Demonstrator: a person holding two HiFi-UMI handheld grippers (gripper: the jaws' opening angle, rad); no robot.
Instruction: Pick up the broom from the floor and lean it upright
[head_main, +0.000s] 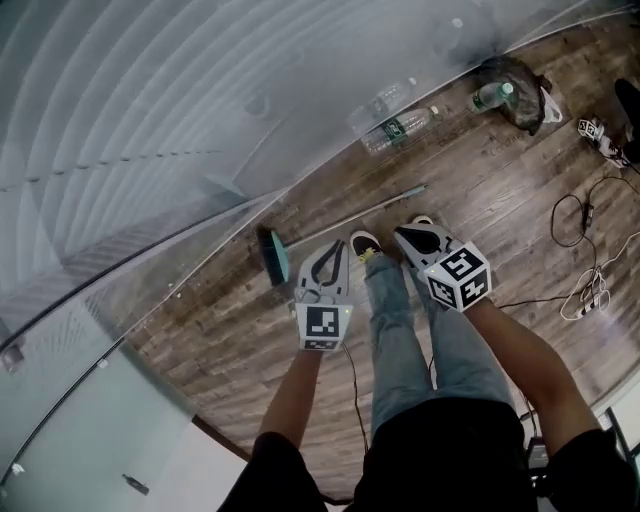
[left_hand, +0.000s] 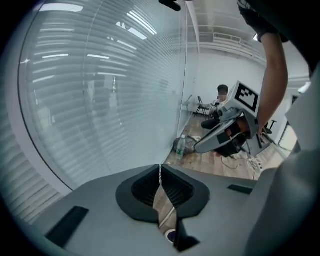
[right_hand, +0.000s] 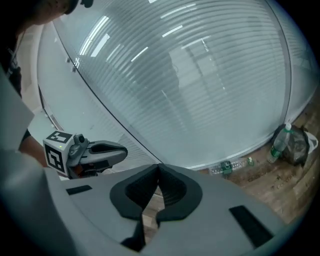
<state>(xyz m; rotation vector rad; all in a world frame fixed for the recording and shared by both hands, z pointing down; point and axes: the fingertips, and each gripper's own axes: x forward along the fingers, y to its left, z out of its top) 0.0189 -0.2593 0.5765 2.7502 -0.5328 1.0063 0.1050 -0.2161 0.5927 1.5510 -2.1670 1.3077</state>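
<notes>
On floor, broom, beyond left tongs, right tongs

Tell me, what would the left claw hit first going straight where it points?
Probably the broom's handle, lying on the wooden floor near its teal head. The shut left claw points at it, though depth is unclear.

Floor under me: dark wood planks, worn finish. Left and far: curved frosted glass wall with fine horizontal stripes, with strip lights reflected in it. Plastic bottles lie at its foot, near a dark bag. Loose cables lie on the floor, right.
</notes>
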